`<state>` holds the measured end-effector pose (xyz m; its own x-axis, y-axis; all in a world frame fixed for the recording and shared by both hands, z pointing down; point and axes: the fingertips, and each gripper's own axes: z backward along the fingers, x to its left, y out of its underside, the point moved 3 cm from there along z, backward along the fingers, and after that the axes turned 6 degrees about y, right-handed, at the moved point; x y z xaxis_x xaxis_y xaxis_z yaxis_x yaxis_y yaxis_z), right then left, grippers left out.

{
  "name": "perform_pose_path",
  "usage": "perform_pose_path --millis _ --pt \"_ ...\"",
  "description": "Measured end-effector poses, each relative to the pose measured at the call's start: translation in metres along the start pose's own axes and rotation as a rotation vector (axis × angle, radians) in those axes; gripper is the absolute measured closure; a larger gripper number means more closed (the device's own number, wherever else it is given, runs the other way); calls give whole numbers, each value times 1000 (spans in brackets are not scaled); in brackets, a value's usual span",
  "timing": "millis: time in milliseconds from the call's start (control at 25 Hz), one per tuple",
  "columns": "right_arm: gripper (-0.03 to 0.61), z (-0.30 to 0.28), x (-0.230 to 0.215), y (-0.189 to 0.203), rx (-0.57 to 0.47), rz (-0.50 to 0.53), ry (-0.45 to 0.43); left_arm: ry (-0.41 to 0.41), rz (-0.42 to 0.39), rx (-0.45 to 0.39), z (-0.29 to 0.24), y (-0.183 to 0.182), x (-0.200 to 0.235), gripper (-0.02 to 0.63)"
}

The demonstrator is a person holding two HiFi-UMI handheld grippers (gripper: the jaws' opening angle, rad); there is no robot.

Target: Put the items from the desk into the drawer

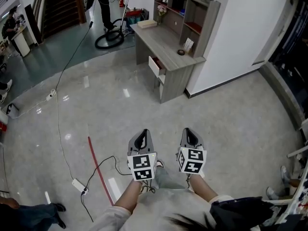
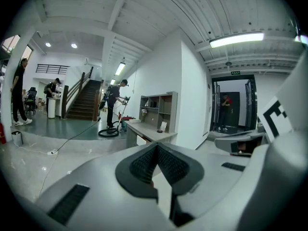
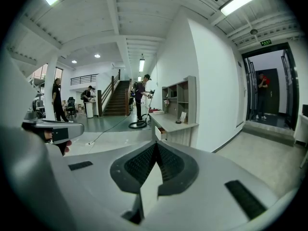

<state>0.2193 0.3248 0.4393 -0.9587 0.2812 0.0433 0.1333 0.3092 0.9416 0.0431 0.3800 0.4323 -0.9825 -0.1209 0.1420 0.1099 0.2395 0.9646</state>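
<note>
A grey desk (image 1: 163, 49) with a shelf unit stands far ahead against the white wall. Its drawer (image 1: 155, 66) is pulled partly out at the front. On the desktop lie a flat book-like item (image 1: 147, 23), a small dark round item (image 1: 181, 52) and a small card (image 1: 188, 44). My left gripper (image 1: 142, 137) and right gripper (image 1: 188, 135) are held side by side low over the floor, far from the desk. Both are shut with nothing between the jaws. The desk (image 2: 144, 131) is visible in the left gripper view, and the desk (image 3: 171, 124) also appears in the right gripper view.
A person (image 1: 103, 4) works a vacuum with a coiled black hose (image 1: 109, 38) beyond the desk. Cables (image 1: 62, 81), a power strip (image 1: 78, 185) and a red stick (image 1: 100, 170) lie on the glossy floor at left. Stairs (image 1: 60, 4) rise at the back.
</note>
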Motion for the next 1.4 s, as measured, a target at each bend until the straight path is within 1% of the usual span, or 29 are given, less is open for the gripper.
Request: perform_pose_path --millis 280,520,880,1200,1400 --pt "580 -66 -3 -30 7 6 -11 -18 20 9 -61 -25 26 617" --pt "580 -116 -2 -47 25 16 -26 -9 38 21 -107 -34 43 617" --pt "580 -186 -10 -64 43 23 -53 -2 36 40 -175 -43 54 617" --pt "580 -233 -29 -81 38 20 -50 7 29 51 -224 -52 57 618" --pt "580 -251 -39 -74 51 2 -37 16 17 71 -245 -47 61 617"
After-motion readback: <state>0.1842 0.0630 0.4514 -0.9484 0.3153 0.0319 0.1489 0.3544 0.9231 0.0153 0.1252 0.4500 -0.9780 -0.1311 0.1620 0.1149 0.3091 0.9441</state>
